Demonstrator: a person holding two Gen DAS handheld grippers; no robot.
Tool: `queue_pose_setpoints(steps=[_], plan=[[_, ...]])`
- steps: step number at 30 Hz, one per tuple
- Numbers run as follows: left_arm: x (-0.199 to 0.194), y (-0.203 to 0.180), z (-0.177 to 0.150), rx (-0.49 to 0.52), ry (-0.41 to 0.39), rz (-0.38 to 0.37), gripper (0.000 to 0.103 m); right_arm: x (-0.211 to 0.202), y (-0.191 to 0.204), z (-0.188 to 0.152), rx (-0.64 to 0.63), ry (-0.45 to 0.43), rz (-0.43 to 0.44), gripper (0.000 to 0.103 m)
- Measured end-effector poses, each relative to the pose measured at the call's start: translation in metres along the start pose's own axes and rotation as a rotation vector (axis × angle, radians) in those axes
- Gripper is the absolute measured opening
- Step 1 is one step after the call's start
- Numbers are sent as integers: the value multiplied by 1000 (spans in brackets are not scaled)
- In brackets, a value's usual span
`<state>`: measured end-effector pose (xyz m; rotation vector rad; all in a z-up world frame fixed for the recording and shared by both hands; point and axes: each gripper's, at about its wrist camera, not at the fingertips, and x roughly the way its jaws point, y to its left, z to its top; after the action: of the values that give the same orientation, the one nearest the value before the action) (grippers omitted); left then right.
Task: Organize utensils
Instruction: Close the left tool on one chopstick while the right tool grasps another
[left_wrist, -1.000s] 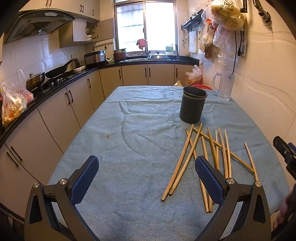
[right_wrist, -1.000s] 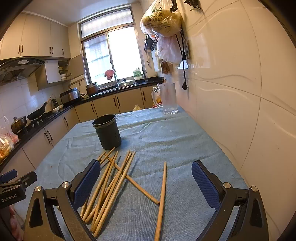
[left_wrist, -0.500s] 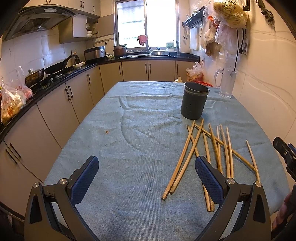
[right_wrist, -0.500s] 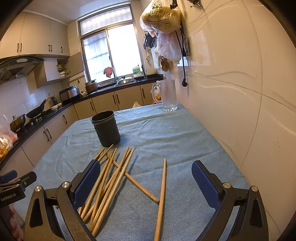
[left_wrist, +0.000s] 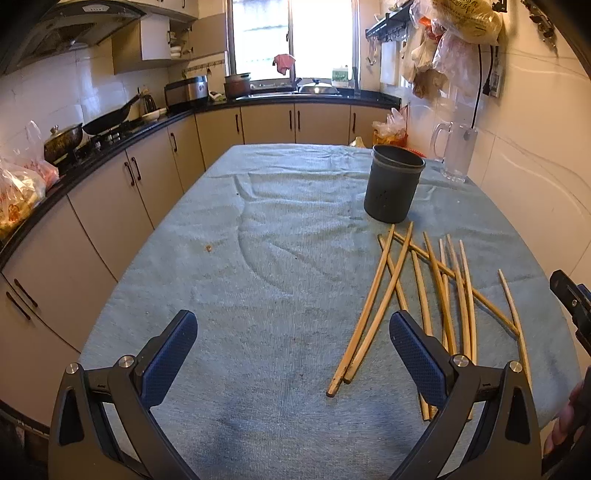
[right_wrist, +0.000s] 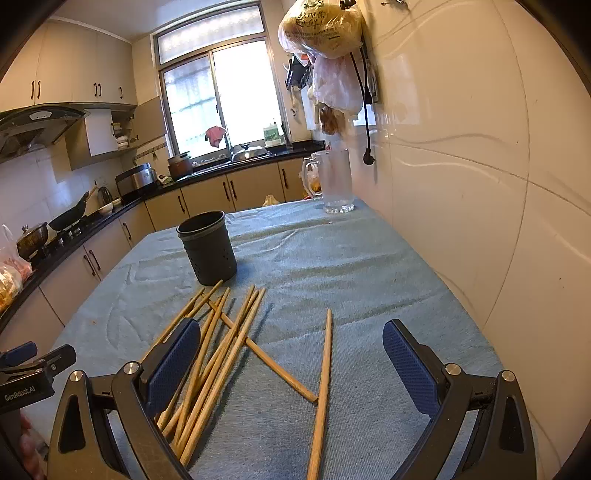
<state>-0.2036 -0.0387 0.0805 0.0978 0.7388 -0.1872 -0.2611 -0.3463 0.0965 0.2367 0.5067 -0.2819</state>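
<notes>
Several wooden chopsticks (left_wrist: 417, 291) lie scattered on the blue-grey cloth of the table (left_wrist: 280, 266), just in front of a dark grey utensil holder (left_wrist: 392, 183) that stands upright and looks empty. My left gripper (left_wrist: 293, 349) is open and empty, low over the cloth, left of the pile. In the right wrist view the chopsticks (right_wrist: 229, 343) lie below my right gripper (right_wrist: 286, 358), which is open and empty; one lone chopstick (right_wrist: 322, 384) lies between its fingers. The holder (right_wrist: 207, 247) stands beyond.
A clear glass pitcher (left_wrist: 455, 152) stands at the table's far right by the tiled wall (right_wrist: 480, 221). Kitchen counters with pots and a wok (left_wrist: 107, 120) run along the left. Bags hang on the wall above (right_wrist: 321, 26). The left gripper body shows at the right wrist view's left edge (right_wrist: 33, 373).
Both grippers have moved a little forward and lower toward the chopsticks and holder. Both stay open and empty. The chopsticks have not moved.
</notes>
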Motion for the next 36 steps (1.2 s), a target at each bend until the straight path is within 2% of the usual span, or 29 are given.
queue_pose_setpoints(steps=[6, 10, 11, 15, 18, 20, 23, 25, 28, 31, 35, 36], plan=[[6, 13, 13, -2, 19, -21, 103, 7, -7, 6, -40, 7, -22, 101], [16, 15, 31, 33, 52, -99, 103, 16, -22, 14, -69, 32, -35, 101], [20, 13, 34, 42, 60, -115, 102, 20, -26, 16, -75, 48, -35, 101], [47, -5, 53, 99, 134, -231, 82, 40, -45, 23, -82, 131, -21, 101], [72, -22, 66, 132, 175, -277, 79, 59, -61, 28, -43, 230, 41, 100], [85, -34, 73, 159, 192, -291, 79, 69, -68, 29, 0, 278, 95, 94], [110, -52, 88, 197, 237, -319, 72, 87, -77, 33, 85, 362, 176, 78], [124, -57, 97, 200, 259, -333, 69, 98, -81, 35, 124, 407, 209, 75], [145, -67, 106, 209, 290, -354, 62, 110, -77, 35, 129, 442, 224, 74], [166, -80, 109, 243, 334, -352, 49, 119, -68, 33, 106, 477, 230, 63], [185, -93, 109, 295, 361, -336, 47, 134, -63, 29, 104, 523, 246, 59], [189, -97, 108, 313, 364, -324, 44, 137, -61, 28, 97, 529, 245, 56]])
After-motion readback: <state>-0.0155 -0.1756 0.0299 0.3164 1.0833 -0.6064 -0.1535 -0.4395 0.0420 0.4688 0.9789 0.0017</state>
